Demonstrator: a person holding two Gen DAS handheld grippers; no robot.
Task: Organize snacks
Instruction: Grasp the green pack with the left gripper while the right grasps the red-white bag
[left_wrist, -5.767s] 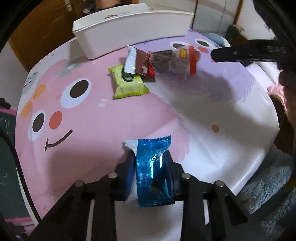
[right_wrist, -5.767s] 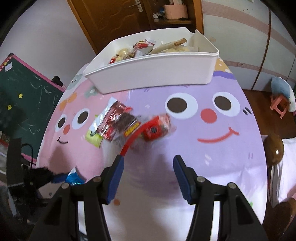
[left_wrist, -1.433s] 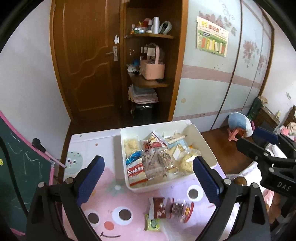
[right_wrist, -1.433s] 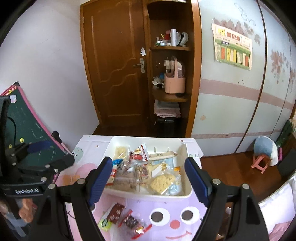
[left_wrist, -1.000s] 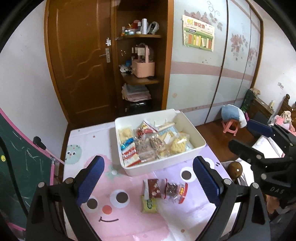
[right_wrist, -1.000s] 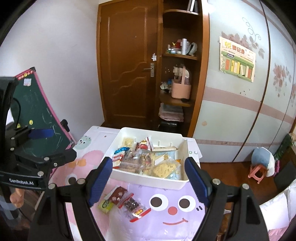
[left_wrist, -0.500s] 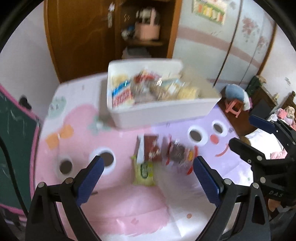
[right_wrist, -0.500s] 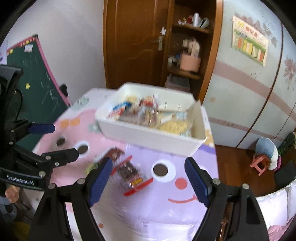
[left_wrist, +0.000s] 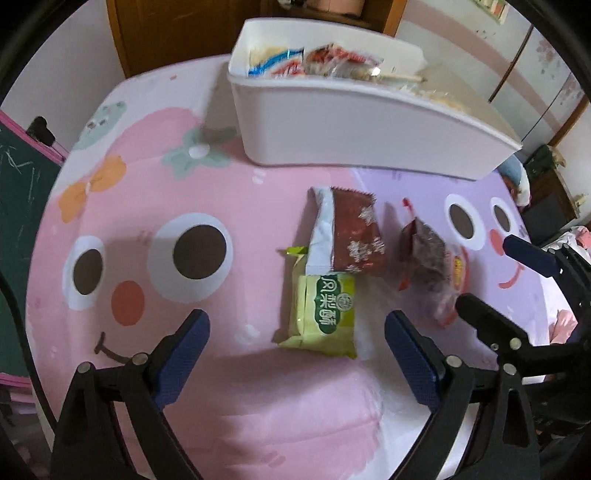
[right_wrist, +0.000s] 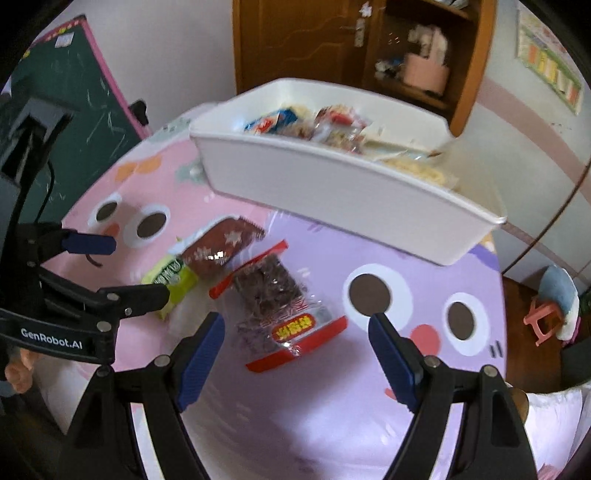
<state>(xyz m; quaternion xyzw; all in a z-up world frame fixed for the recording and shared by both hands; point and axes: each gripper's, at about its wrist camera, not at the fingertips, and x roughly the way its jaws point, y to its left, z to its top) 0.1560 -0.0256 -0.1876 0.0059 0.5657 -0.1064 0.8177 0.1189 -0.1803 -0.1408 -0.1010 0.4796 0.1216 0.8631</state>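
Note:
Three packets lie in front of the white bin (left_wrist: 351, 125) of snacks. My left gripper (left_wrist: 297, 325) hangs low over the green packet (left_wrist: 321, 310). Its jaws are closing, the packet lies between the fingertips, and the pads stand well clear of it. A brown packet (left_wrist: 354, 236) overlaps the green one's far end. My right gripper (right_wrist: 295, 325) is open over the clear packet with red edges (right_wrist: 280, 306), which lies between its fingertips, untouched. Each gripper shows in the other's view: the right gripper (left_wrist: 495, 277) and the left gripper (right_wrist: 136, 269).
The table (left_wrist: 184, 177) wears a pink and purple cloth with cartoon faces. A green chalkboard (right_wrist: 74, 110) stands off its left side. A wooden door and shelf (right_wrist: 406, 55) are behind the bin. A pink stool (right_wrist: 543, 317) sits on the floor at right.
Both grippers have dropped from high above the table down over the three packets and tilted downward. The blue packet that the left gripper held earlier is no longer in it.

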